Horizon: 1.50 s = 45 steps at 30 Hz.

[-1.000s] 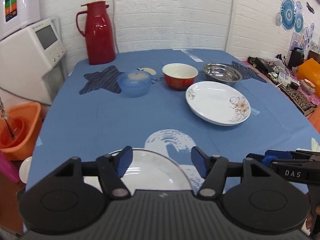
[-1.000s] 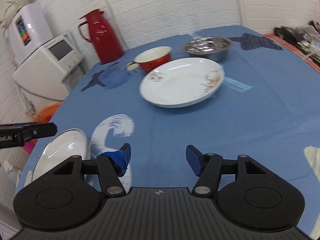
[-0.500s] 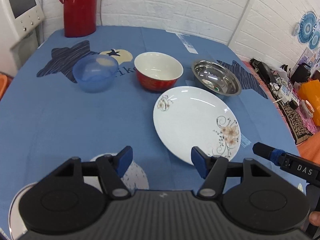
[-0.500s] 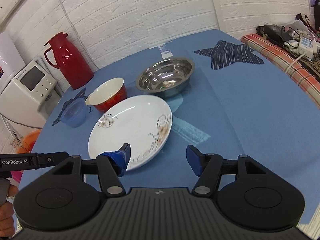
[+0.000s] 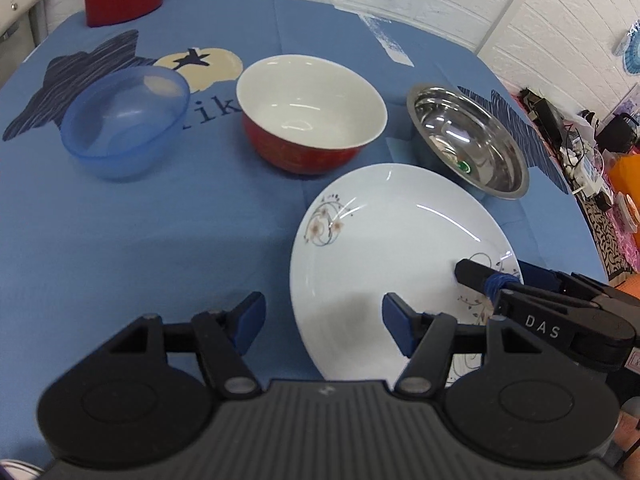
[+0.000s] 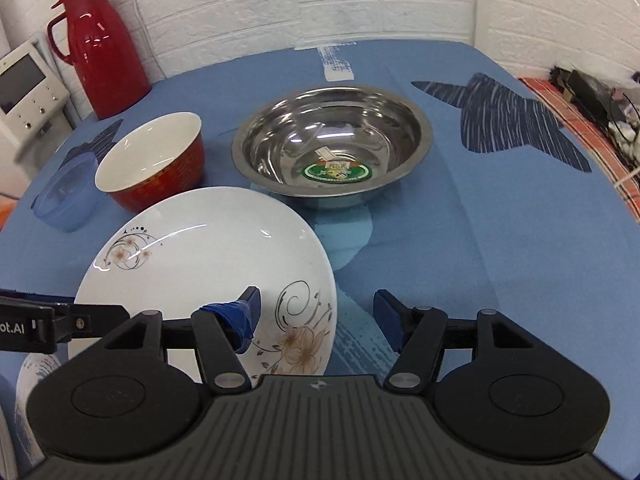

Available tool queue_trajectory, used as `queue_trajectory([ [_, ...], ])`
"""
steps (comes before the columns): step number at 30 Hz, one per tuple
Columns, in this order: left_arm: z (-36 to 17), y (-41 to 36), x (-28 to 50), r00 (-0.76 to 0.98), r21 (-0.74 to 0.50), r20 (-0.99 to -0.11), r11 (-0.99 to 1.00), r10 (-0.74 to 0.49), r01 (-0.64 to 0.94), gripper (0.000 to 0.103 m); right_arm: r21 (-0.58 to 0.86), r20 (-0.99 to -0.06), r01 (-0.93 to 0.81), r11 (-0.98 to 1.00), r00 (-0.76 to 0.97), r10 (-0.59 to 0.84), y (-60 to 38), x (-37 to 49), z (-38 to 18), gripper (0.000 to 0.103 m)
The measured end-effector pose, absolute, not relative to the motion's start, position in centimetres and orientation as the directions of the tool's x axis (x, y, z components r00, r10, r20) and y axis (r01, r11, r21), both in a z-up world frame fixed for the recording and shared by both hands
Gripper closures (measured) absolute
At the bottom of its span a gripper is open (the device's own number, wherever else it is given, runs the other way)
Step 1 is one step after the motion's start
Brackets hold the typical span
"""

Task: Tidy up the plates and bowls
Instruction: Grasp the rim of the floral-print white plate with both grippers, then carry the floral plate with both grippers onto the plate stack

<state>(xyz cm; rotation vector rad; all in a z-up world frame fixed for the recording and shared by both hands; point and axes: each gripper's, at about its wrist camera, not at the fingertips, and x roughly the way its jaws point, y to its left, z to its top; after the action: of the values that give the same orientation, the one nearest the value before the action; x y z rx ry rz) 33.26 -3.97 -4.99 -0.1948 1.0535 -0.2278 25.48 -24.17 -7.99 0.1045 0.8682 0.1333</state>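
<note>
Up close, both grippers crowd the white flowered plate (image 6: 208, 256) on the blue tablecloth (image 6: 460, 240), and its near rim is hidden behind them. The left gripper (image 5: 323, 316) and the right gripper (image 6: 316, 316) each stand with jaws spread, holding nothing — one right fingertip (image 6: 250, 304) sits over the plate's edge. Behind it stand the red bowl (image 5: 312, 120), the steel bowl (image 6: 332, 144) and the blue plastic bowl (image 5: 124, 120). The red thermos (image 6: 100, 48) is cut off in the left view — only its base shows.

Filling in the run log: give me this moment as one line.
left gripper: open, at floral plate near rim | right gripper: open, at its right edge | plate: flat on tablecloth, not gripped
</note>
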Motion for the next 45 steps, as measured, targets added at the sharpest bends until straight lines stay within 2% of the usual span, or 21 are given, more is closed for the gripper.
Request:
queue_trajectory([
  [12,-5.4,-4.7,32.2,0.49,-0.234,-0.827,0.961,-0.276,0.145,0.04,0.133,-0.718,-0.153,0.979,0.666,0.202,-22.3,23.9,-8.3,0.051],
  [16,-5.4,-5.3,32.1,0.499,-0.195,-0.83,0.968,-0.249,0.159,0.075,0.134,-0.705,-0.171,0.976,0.676,0.215,-22.4,24.0,-8.4,0.051],
  [21,-5.4,-4.3,31.9,0.507,-0.216,-0.823,0.967,-0.254,0.134,0.086,0.148,-0.692,-0.16,0.976,0.688,0.218,-22.8,23.5,-8.5,0.062],
  [31,-4.8,-3.6,28.6,0.519,-0.174,-0.821,0.97,-0.237,0.167,0.087,0.207,-0.678,-0.141,0.968,0.693,0.245,-22.2,20.0,-8.4,0.062],
  [45,-2.9,-2.4,18.9,0.596,-0.117,-0.772,0.971,-0.22,0.207,0.087,0.246,-0.637,-0.125,0.961,0.726,0.258,-20.7,10.4,-7.3,0.059],
])
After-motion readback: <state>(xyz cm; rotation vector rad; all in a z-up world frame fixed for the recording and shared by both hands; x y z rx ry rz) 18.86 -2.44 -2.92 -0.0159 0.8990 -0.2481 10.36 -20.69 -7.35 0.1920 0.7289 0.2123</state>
